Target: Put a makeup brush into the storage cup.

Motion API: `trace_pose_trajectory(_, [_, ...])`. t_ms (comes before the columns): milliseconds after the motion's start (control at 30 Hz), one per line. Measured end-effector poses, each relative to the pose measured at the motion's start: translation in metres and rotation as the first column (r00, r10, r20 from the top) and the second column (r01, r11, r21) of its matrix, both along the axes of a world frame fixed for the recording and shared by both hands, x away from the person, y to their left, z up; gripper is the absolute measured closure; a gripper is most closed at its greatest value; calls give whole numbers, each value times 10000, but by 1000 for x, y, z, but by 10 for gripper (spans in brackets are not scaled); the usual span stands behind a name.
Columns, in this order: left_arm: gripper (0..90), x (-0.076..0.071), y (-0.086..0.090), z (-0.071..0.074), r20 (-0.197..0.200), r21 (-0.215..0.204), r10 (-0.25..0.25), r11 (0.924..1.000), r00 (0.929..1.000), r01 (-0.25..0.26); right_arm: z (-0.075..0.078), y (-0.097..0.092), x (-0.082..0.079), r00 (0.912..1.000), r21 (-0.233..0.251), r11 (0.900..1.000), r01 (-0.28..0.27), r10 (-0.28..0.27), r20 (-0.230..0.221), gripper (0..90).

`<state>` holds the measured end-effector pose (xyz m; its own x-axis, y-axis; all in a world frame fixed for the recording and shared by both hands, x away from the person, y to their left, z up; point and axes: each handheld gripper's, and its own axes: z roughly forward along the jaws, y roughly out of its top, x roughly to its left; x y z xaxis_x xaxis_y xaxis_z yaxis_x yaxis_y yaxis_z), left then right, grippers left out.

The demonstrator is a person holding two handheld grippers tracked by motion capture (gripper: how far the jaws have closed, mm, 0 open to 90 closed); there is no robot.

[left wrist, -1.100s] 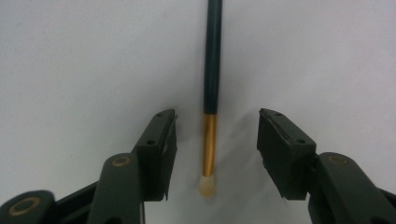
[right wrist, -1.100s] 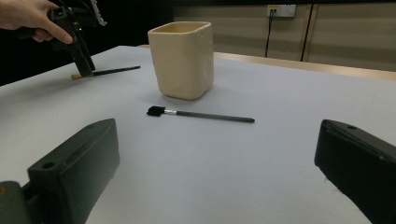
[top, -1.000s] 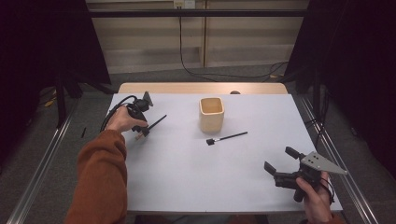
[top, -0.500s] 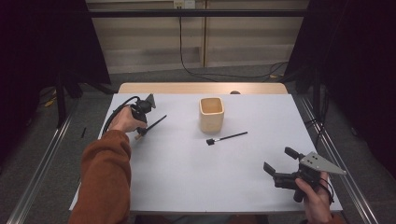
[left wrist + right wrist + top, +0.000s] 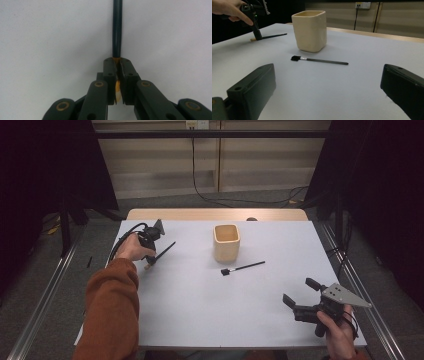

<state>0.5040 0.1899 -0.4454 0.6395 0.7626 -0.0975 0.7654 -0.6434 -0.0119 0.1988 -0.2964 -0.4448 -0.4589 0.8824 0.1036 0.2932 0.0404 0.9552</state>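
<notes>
Closing on the dark pencil [image 5: 117, 30], the left claw [image 5: 148, 262] now grips it; the right claw [image 5: 298, 296] stays open. One cream cup [image 5: 226, 242] and one small brush [image 5: 242, 268] lie between them on the desk [image 5: 200, 310].

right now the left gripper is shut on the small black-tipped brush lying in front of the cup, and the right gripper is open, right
Not quite. The left gripper is shut on a dark stick with an orange end, as the left gripper view shows. The black-tipped brush lies free by the cup. The right gripper is indeed open.
</notes>
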Motion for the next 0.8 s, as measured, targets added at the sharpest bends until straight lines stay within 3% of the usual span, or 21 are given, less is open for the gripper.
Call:
trace_pose_trajectory(100, [845, 0, -2, 0, 20, 151, 81, 9999, 10000, -81, 0, 0, 0, 10000, -48, 10000, 86, -86, -1, 0])
trace_pose_trajectory(400, [845, -1, 0, 1, -26, 58, 87, 9999, 10000, -87, -1, 0, 1, 9999, -76, 9999, 94, -94, -63, 0])
trace_pose_trajectory(633, [845, -2, 3, 4, -8, -526, 259, 9983, 9997, -259, -1, 1, 1, 9999, -76, 9999, 103, -103, -55, 0])
trace_pose_trajectory(733, [845, -2, 0, 10, 278, -1043, 252, 9943, 9993, -222, -1, 1, 2, 9999, -100, 9999, 84, -85, -69, 0])
trace_pose_trajectory(800, [845, -3, -1, 13, 439, -1132, 262, 9934, 9987, -211, -1, 2, 1, 10000, -86, 9999, 59, -59, -52, 0])
